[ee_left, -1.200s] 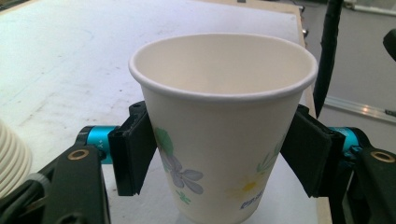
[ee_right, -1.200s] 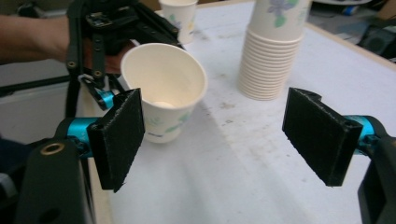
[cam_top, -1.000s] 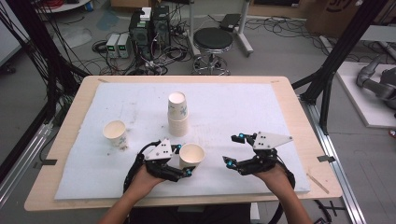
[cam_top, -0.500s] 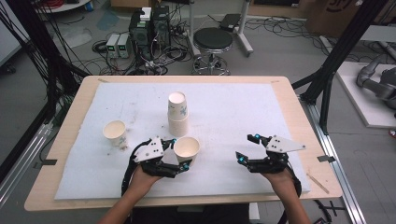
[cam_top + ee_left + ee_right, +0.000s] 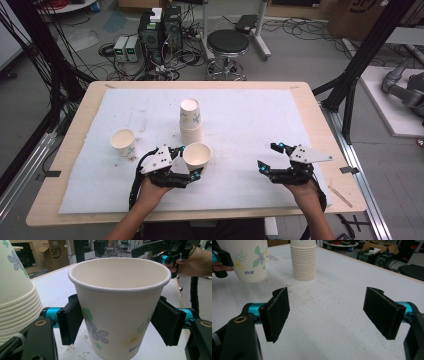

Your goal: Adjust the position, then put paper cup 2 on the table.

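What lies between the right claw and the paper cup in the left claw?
Only bare white table cover: in the high view nothing sits between the right claw and the paper cup at the left claw.

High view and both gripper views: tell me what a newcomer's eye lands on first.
The flowered paper cup sits between the left gripper's jaws, near the table's front. Behind it on the white mat stands a tall stack of cups, with a lone cup further left. The right gripper hangs open and empty.

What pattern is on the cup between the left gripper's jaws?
The cup is white with purple and yellow flowers and green leaves, clearest in the left gripper view.
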`<state>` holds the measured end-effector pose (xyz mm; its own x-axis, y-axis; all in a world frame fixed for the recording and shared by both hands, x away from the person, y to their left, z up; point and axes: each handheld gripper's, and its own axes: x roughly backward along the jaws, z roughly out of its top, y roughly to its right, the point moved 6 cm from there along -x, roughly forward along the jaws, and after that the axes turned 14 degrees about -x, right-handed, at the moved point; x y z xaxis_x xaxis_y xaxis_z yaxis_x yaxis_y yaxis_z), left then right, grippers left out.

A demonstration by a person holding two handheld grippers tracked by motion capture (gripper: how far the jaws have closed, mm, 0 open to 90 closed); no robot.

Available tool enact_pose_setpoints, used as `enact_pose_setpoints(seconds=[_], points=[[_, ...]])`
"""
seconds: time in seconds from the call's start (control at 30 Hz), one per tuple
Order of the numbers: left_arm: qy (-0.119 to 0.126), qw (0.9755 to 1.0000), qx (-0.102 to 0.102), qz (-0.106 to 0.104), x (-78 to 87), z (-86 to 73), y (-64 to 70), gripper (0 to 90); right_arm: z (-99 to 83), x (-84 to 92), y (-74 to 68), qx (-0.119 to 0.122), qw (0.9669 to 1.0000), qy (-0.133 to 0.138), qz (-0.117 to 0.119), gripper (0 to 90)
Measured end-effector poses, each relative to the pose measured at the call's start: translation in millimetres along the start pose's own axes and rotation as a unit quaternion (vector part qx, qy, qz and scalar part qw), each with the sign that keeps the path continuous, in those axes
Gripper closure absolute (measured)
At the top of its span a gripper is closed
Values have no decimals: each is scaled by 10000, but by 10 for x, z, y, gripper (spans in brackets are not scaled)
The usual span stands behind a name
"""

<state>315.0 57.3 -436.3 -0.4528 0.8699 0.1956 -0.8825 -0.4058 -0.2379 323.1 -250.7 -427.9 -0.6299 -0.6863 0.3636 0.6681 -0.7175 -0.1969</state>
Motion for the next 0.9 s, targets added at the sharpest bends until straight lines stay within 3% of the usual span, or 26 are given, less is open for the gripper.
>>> enact_pose_setpoints(seconds=[0.4,0.7,0.9], points=[[118,9999,19,63,-101,169,-80,291,35,65,41,-33,9999,101,-118,219],[302,9994,115,100,-427,298,-152,292,47,103,55,-12,9998,143,-126,219],[190,9997,99,87,-683,287,-157,293,23,108,73,-19,9998,142,-127,219]])
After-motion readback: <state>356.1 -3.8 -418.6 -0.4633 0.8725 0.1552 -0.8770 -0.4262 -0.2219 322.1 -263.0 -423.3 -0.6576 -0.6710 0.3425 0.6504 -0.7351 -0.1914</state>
